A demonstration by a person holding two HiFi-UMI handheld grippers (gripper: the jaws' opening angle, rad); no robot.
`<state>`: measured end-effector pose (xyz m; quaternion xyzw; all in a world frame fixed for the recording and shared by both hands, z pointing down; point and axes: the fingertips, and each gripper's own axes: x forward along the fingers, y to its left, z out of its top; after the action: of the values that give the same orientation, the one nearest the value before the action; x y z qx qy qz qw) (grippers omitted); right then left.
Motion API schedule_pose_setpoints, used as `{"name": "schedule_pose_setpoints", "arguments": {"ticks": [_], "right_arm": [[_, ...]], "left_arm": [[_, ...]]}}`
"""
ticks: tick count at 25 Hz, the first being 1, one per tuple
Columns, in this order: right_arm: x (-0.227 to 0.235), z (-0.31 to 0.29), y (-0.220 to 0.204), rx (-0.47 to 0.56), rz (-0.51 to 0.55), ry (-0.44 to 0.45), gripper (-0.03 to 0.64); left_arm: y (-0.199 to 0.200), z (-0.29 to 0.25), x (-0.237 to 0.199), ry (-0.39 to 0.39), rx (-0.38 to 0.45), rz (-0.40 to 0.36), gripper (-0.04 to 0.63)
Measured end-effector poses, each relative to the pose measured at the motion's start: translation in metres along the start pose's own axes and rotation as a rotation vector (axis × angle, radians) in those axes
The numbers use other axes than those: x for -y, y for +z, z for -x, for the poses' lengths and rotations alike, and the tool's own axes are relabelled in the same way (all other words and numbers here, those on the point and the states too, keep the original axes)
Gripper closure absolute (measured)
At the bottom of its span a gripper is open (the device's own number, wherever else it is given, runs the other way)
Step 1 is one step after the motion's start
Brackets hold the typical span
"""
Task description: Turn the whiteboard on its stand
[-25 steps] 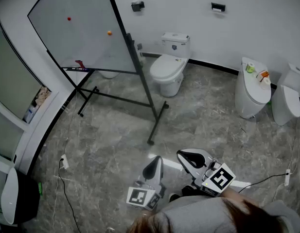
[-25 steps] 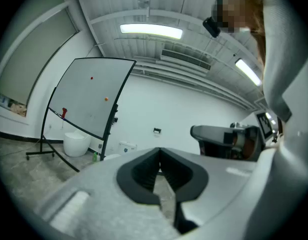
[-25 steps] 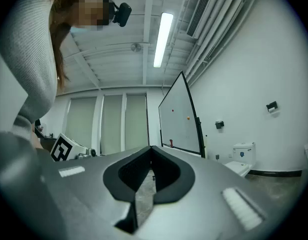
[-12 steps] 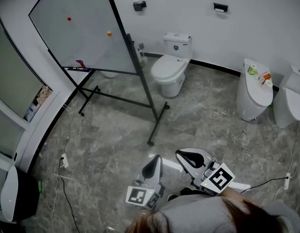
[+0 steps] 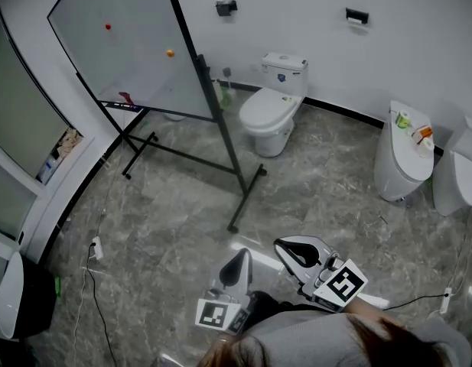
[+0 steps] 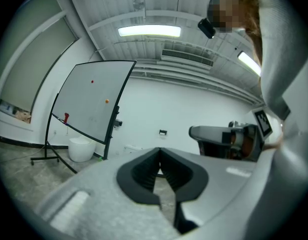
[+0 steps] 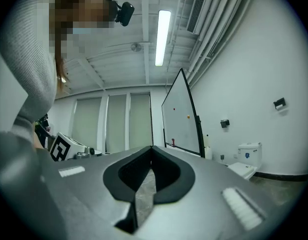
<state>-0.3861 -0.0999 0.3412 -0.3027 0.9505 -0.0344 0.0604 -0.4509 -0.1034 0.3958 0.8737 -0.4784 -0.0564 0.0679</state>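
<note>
Whiteboard (image 5: 128,44) on its black stand (image 5: 237,176) occupies the far left of the grey marble floor (image 5: 167,212), near a white toilet (image 5: 270,109). Left claw (image 5: 243,254) and right claw (image 5: 285,247) are both pinched together and empty, well apart from the whiteboard.

The left hand-held gripper (image 6: 160,151) fills the foreground, its 2 dark jaws meeting at the tips with nothing between them. Beyond it to the left, well apart, the whiteboard (image 6: 91,101) leans in its black stand (image 6: 44,159) on the grey floor (image 6: 24,179). 2 magnets sit on the board, a red one (image 6: 92,81) above an orange one (image 6: 107,101), and a red item (image 6: 66,117) rests on its lower rail. A white tub (image 6: 81,149) shows behind the stand. The right hand-held gripper (image 6: 221,139) juts in from the right, under a grey sleeve (image 6: 288,84). A lamp (image 6: 149,31) glows overhead.
</note>
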Motion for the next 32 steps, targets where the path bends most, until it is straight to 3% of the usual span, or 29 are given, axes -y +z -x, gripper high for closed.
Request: {"name": "schedule_pose_setpoints", "arguments": {"ticks": [11,17,27,32], "right_arm": [[0.049,-0.054,-0.017,-0.01,-0.01,0.022,0.614],[0.098,-0.123,-0.016,-0.014,0.006,-0.001,0.614],[0.188,-0.275,-0.004,0.013,-0.004,-0.024,0.614],[0.221,-0.312,0.0,0.018,0.02,-0.056,0.614]], "left_arm": [[-0.003,-0.06,-0.05,-0.017,0.0,0.057,0.594],[0.01,-0.117,-0.109,-0.05,0.025,0.058,0.594],[0.045,-0.213,-0.245,-0.087,0.002,0.038,0.594],[0.048,-0.239,-0.283,-0.088,-0.011,0.088,0.594]]}}
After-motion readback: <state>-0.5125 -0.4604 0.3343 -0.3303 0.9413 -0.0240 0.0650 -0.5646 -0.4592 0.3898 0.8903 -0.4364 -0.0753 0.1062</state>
